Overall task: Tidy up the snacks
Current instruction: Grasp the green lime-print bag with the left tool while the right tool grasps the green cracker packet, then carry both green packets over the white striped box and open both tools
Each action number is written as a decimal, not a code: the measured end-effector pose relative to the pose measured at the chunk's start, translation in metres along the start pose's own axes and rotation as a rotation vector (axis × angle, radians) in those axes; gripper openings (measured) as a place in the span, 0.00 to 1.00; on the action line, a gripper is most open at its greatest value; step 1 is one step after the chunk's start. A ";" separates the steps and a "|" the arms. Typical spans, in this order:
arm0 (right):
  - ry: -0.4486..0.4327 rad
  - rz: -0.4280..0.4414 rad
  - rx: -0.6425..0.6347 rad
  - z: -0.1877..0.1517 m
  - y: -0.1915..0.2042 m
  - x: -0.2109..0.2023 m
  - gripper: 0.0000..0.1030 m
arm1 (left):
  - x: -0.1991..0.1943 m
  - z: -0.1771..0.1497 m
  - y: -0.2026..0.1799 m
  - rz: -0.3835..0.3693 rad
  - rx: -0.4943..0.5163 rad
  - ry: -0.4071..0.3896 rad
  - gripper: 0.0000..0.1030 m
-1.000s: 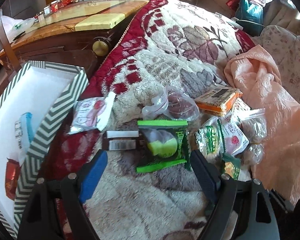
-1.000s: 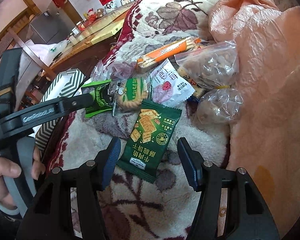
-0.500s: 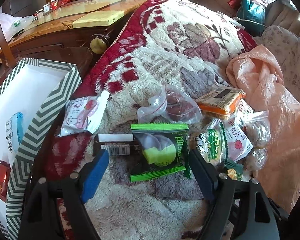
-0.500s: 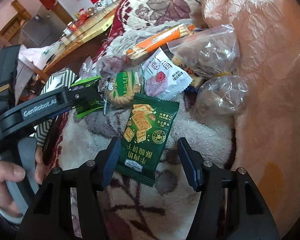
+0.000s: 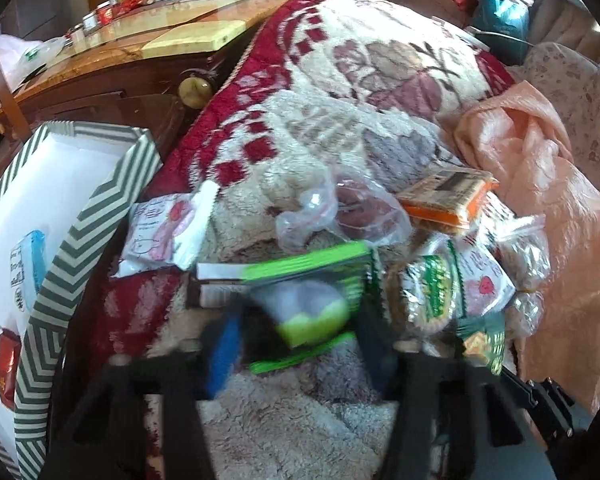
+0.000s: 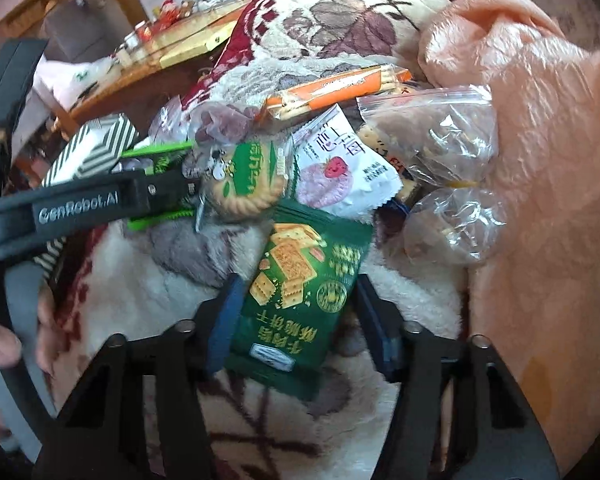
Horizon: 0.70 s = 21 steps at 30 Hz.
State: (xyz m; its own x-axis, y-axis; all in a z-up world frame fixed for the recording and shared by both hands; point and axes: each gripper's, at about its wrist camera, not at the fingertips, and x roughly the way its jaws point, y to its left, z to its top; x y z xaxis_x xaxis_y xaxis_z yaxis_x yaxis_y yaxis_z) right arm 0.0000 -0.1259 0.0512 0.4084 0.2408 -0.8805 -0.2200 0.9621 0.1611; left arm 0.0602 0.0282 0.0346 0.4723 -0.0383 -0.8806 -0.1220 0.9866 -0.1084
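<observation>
With the left gripper (image 5: 300,344) blurred, its fingers closing around the lime-green packet (image 5: 308,300), and the right gripper (image 6: 296,316) open astride the dark green cracker pack (image 6: 300,292), either slick wrapper risked slipping into the plush blanket (image 6: 140,280).

You have two grippers, the left (image 5: 300,344) and the right (image 6: 296,316). One striped box (image 5: 100,216) holds two packets: one blue (image 5: 30,256), one red (image 5: 7,364). On the blanket you have two green-wrapped snacks: a lime pack (image 5: 308,304) and a cracker pack (image 6: 300,300). There are two white strawberry packets (image 5: 168,228) (image 6: 340,168), one round cookie pack (image 6: 246,184), one orange biscuit pack (image 6: 336,90), one dark bar (image 5: 216,284), and three clear bags (image 6: 432,136) (image 6: 456,224) (image 5: 348,212).
</observation>
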 end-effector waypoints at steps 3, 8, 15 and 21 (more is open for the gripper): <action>0.013 0.011 0.001 -0.001 -0.008 -0.003 0.39 | -0.003 -0.002 0.000 -0.007 0.013 -0.009 0.44; 0.014 0.030 -0.001 -0.005 -0.010 -0.008 0.35 | -0.019 -0.006 0.010 -0.028 -0.003 -0.030 0.43; 0.015 0.049 -0.017 -0.007 -0.006 -0.015 0.23 | -0.040 -0.016 0.020 -0.023 0.001 -0.058 0.44; 0.006 0.068 0.025 -0.007 -0.009 -0.016 0.47 | -0.036 -0.025 0.025 -0.026 -0.017 -0.032 0.44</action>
State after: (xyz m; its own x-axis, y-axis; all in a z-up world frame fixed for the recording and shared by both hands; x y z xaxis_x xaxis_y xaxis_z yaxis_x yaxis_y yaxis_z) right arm -0.0109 -0.1392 0.0610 0.3880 0.3048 -0.8698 -0.2250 0.9465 0.2313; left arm 0.0179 0.0507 0.0522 0.5035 -0.0582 -0.8621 -0.1238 0.9826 -0.1386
